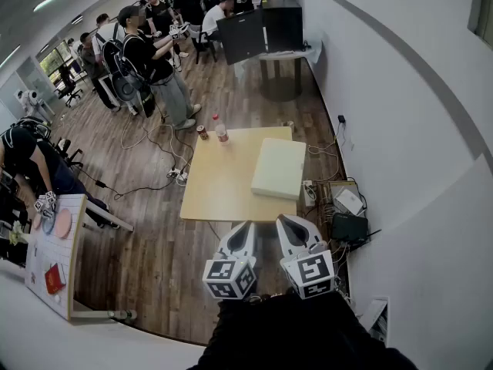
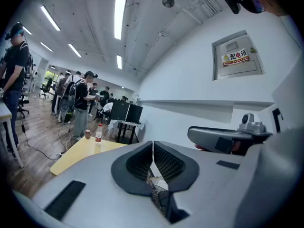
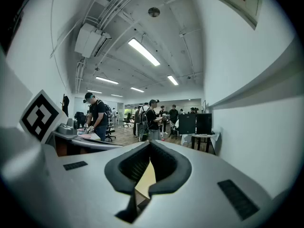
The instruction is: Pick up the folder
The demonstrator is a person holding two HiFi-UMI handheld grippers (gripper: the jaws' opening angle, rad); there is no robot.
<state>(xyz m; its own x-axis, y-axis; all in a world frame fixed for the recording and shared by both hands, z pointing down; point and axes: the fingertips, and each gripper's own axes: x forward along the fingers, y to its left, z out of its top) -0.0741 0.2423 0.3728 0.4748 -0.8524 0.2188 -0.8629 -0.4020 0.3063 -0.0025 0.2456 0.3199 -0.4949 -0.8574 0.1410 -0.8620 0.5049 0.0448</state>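
The folder (image 1: 279,167), pale and thick, lies flat on the right half of the wooden table (image 1: 219,183). Both grippers hover side by side just short of the table's near edge, pointing roughly level toward it. My left gripper (image 1: 245,227) is shut, its jaws meeting at the tip with nothing between them (image 2: 153,144). My right gripper (image 1: 286,220) is shut and empty too (image 3: 150,146), and it also shows at the right of the left gripper view. A sliver of the table's top (image 3: 145,182) shows below the right jaws. Neither gripper touches the folder.
A bottle (image 1: 221,132) and a can (image 1: 202,132) stand at the table's far left corner. A white wall (image 1: 400,129) runs along the right, with boxes and cables (image 1: 343,206) on the floor beside the table. Several people stand at the back left. A white side table (image 1: 58,253) is at the left.
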